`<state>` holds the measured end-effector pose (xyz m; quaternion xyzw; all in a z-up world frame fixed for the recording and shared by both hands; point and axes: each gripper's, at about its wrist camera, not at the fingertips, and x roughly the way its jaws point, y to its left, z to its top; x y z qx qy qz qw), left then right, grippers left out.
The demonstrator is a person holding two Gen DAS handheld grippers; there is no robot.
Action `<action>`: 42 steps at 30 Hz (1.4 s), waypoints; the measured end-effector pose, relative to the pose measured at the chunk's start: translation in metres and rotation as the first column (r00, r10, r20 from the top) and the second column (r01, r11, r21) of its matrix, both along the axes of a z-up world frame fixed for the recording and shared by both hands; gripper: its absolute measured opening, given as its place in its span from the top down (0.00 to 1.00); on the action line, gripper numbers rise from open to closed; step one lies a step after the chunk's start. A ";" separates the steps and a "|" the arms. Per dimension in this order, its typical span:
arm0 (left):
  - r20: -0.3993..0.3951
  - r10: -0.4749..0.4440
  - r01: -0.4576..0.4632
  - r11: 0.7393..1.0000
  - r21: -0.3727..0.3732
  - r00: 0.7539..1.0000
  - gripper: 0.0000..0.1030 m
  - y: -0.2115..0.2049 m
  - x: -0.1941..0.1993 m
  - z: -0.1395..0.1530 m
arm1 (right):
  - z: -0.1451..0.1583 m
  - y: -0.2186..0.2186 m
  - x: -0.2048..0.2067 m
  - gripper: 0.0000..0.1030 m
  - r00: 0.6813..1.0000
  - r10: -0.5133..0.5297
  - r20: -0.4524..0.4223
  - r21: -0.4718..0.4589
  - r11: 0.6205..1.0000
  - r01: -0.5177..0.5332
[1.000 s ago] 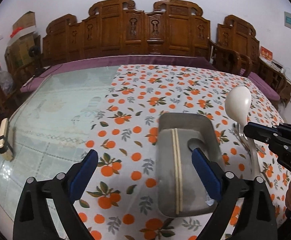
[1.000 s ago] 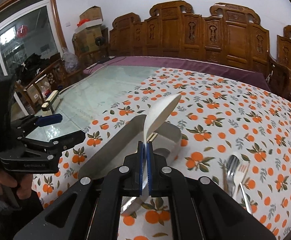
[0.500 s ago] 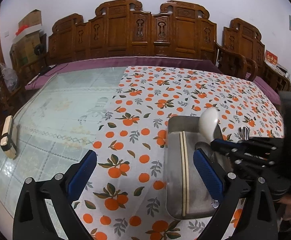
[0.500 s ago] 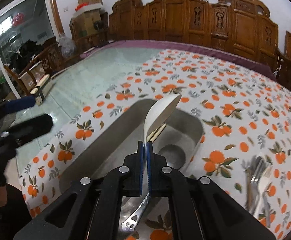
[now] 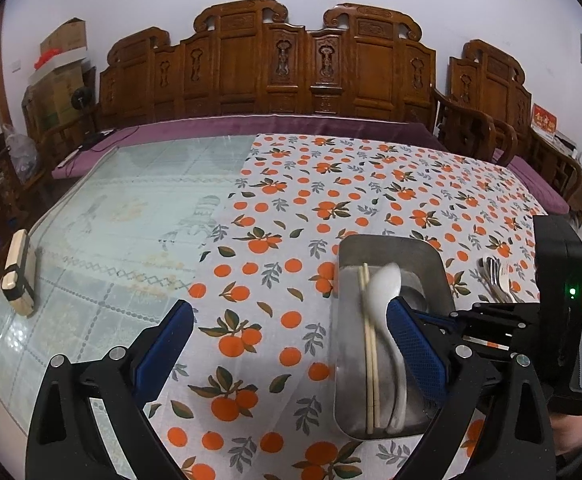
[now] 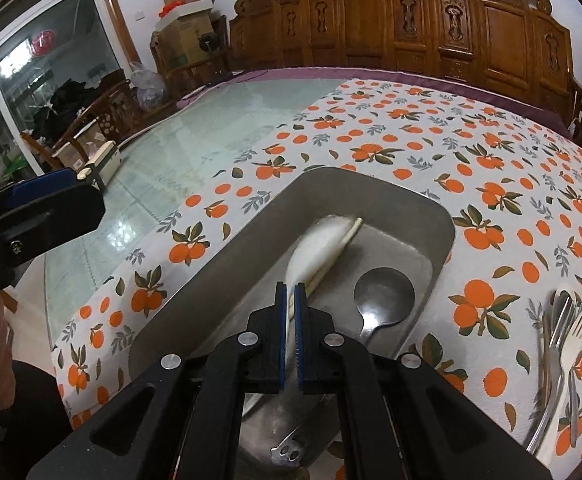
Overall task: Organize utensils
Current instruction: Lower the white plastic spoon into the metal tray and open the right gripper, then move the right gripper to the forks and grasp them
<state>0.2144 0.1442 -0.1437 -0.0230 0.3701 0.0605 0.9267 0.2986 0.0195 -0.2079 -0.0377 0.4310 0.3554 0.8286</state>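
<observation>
- Right gripper (image 6: 290, 312): pads pressed onto the handle of a white spoon (image 6: 315, 250); spoon angled down into a steel tray (image 6: 227, 264), bowl end low, near or on the tray floor – can't tell which (blurred).
- Spoon's bowl lies just beside a pair of chopsticks (image 6: 337, 254) already in the tray; a metal spoon (image 6: 383, 294) rests to the right w/ its handle running back under the gripper.
- Left gripper (image 5: 287, 344): pads spread wide, holding nothing, hovering over the tablecloth (image 5: 371, 184) by the tray's left wall.
- Forks (image 6: 559, 332) lie in a bunch on the cloth, right of the tray, not yet sorted.
- Step in hand, as I judge it: set the white spoon down alongside the chopsticks.
- To do it well: lower until the handle is close to the floor before letting go, keep it parallel to the chopsticks, don't knock them or the metal spoon.
- Open slowly, lift straight back so pads don't drag the handle.
- Risk: dropping from height – spoon may bounce or clatter.
</observation>
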 end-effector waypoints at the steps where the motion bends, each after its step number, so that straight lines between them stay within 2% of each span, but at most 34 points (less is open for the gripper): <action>1: -0.001 -0.001 0.001 1.000 -0.001 1.000 0.09 -0.001 0.000 0.000 | 0.002 -0.002 0.000 0.95 1.000 -0.001 0.004 0.004 1.000 0.001; 6: 0.011 -0.015 0.016 1.000 -0.014 1.000 0.09 -0.009 -0.001 0.005 | 0.024 -0.027 -0.007 0.95 0.998 -0.023 0.051 0.027 0.999 0.021; 9: 0.023 -0.034 0.035 0.999 -0.022 0.999 0.09 -0.020 -0.002 0.009 | 0.041 -0.057 -0.012 0.95 0.994 -0.056 0.089 0.030 0.998 0.054; 12: 0.033 -0.064 0.065 0.997 -0.033 0.997 0.09 -0.037 -0.003 0.010 | 0.056 -0.095 -0.020 0.95 0.985 -0.100 0.140 0.006 0.995 0.100; 17: 0.041 -0.125 0.127 0.991 -0.036 0.991 0.09 -0.070 -0.002 0.010 | 0.064 -0.155 -0.026 0.95 0.961 -0.181 0.207 -0.051 0.979 0.195; 21: 0.047 -0.174 0.175 0.984 -0.036 0.984 0.09 -0.096 -0.002 0.007 | 0.055 -0.192 -0.028 0.95 0.948 -0.236 0.216 -0.073 0.964 0.257; 25: 0.052 -0.207 0.209 0.977 -0.037 0.977 0.09 -0.115 -0.004 0.004 | 0.037 -0.214 -0.022 0.86 0.939 -0.288 0.186 -0.060 0.951 0.303; 29: 0.038 -0.229 0.230 0.972 -0.049 0.973 0.09 -0.131 -0.005 -0.005 | 0.016 -0.219 -0.016 0.85 0.943 -0.302 0.138 -0.047 0.949 0.311; 36: 0.016 -0.248 0.248 0.966 -0.072 0.969 0.09 -0.148 -0.004 -0.019 | -0.011 -0.208 -0.006 0.85 0.956 -0.258 0.136 -0.131 0.952 0.276; 42: -0.001 -0.279 0.279 0.960 -0.037 0.960 0.09 -0.165 -0.004 -0.030 | -0.025 -0.224 0.010 0.85 0.954 -0.277 0.114 -0.155 0.944 0.293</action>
